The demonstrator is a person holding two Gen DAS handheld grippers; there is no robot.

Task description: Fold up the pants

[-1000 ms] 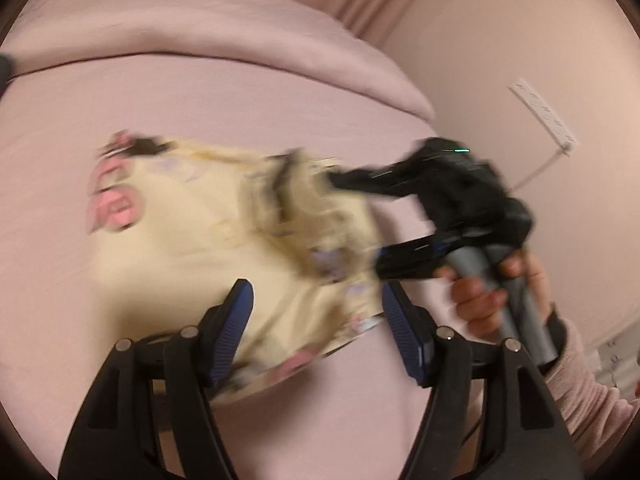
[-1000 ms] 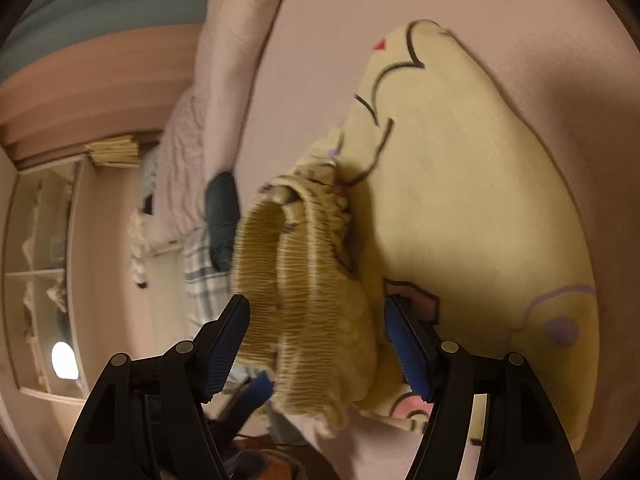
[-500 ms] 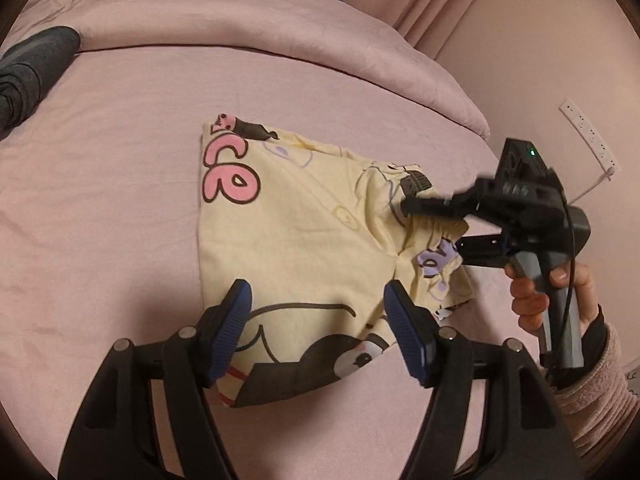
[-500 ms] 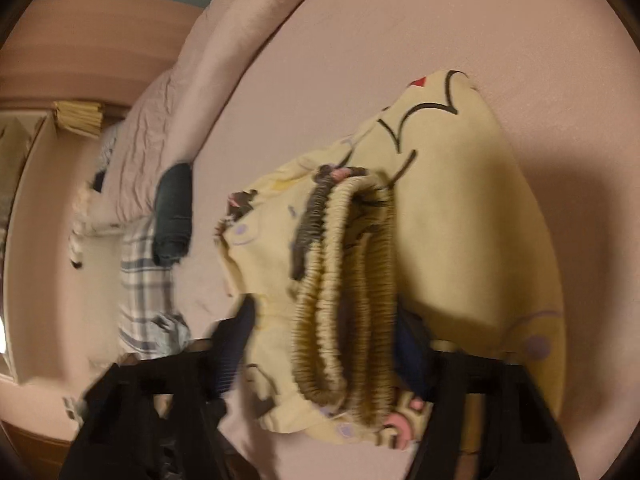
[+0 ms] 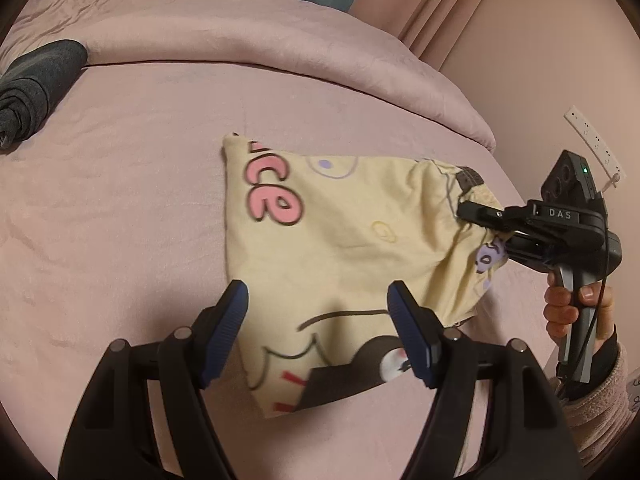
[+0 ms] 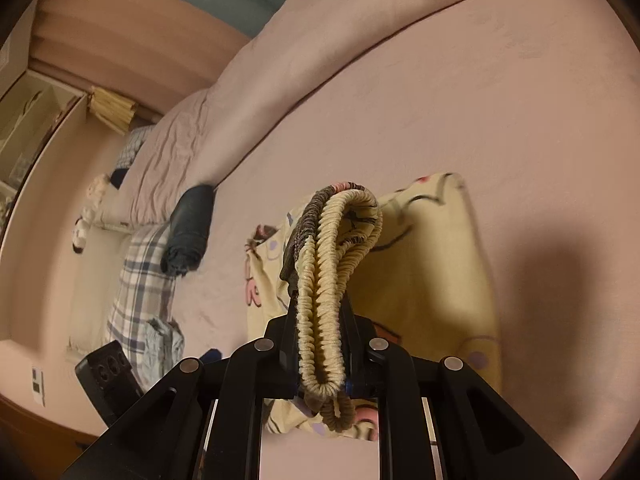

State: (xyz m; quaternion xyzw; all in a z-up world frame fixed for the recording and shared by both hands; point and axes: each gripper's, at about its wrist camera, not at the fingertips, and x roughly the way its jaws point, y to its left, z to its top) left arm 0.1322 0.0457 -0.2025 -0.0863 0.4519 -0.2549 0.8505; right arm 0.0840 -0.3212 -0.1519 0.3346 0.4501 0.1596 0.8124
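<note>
On the pink bed (image 5: 120,208), with one rolled dark garment (image 5: 36,84) at its far left edge, the left gripper (image 5: 318,334) hovers with its fingers wide and empty over the near edge of the single pair of yellow cartoon-print pants (image 5: 344,240), which lie mostly flat in the middle of the sheet. To the right, the right gripper (image 5: 478,224) is closing narrow on the bunched elastic waistband (image 6: 326,280), which sits between its pads and lifts that end. The likely trouble: the thick gathered band could slip out, or the unpinned near edge could drag and skew the fold; two grippers, one pair of pants
</note>
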